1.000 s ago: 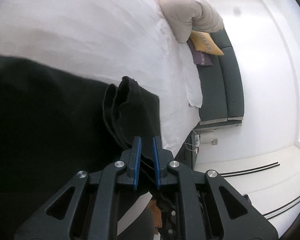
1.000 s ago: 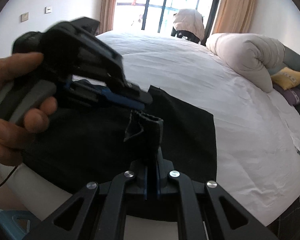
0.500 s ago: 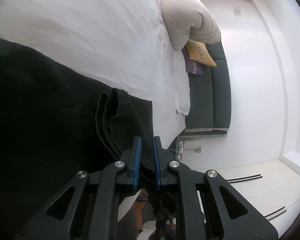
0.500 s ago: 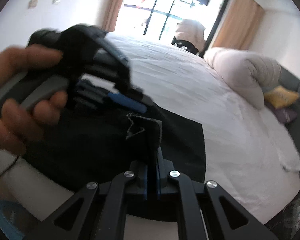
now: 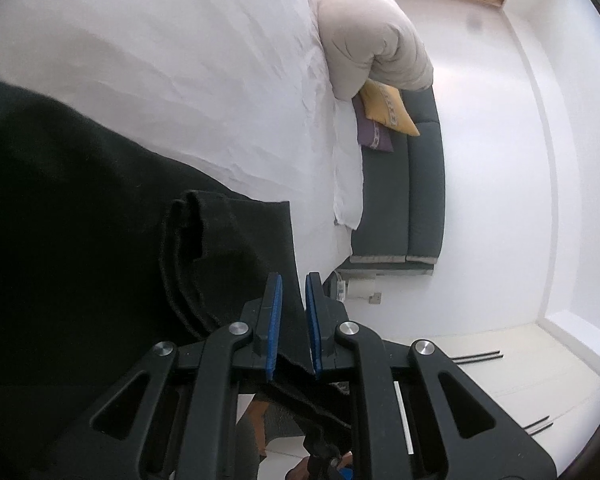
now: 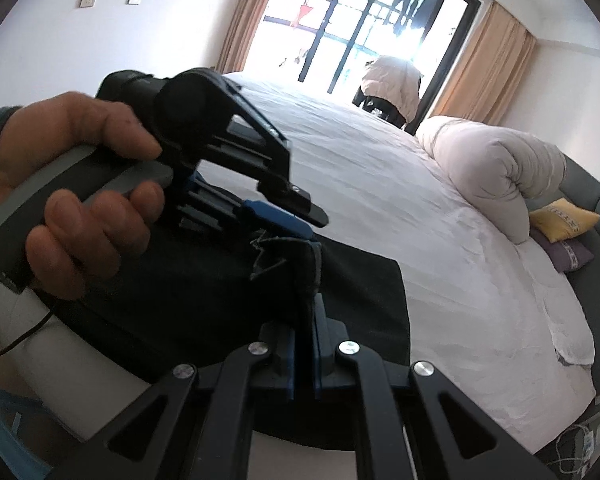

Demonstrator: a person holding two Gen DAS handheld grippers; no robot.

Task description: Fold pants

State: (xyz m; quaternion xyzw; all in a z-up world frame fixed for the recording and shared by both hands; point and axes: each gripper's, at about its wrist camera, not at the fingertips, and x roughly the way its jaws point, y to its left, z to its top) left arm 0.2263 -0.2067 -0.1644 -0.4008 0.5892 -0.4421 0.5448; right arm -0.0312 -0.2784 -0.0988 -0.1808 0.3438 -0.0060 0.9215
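Black pants [image 6: 360, 292] spread across the near edge of the white bed [image 6: 420, 216], filling the lower middle of the right wrist view and the whole 9 o'clock side of the left wrist view [image 5: 80, 240].

Right gripper [image 6: 305, 344]: jaws narrow, clamped on a bunched, frayed edge of the pants that stands up between the blue pads, toward 12 o'clock from the fingertips.

Left gripper [image 5: 293, 320]: jaws narrow, pinching a fold of the same black cloth, which runs between the blue pads and hangs below them toward 6 o'clock. Folded layered hem just beyond the tips, toward 10 o'clock. Seen also from the right wrist [image 6: 284, 216], at 10 o'clock from the right gripper's tips, close above the pinched edge, gripped by a hand [image 6: 72, 192] on its grey handle.

Rolled cream duvet [image 6: 496, 168] at 2 o'clock on the bed in the right wrist view. Yellow cushion [image 6: 564, 218] and purple cushion [image 6: 568, 254] lying just beside it, against a dark grey headboard [image 5: 424, 184]. Window [image 6: 364, 20] with tan curtains [image 6: 476, 60] at 12 o'clock, past the far side of the bed.
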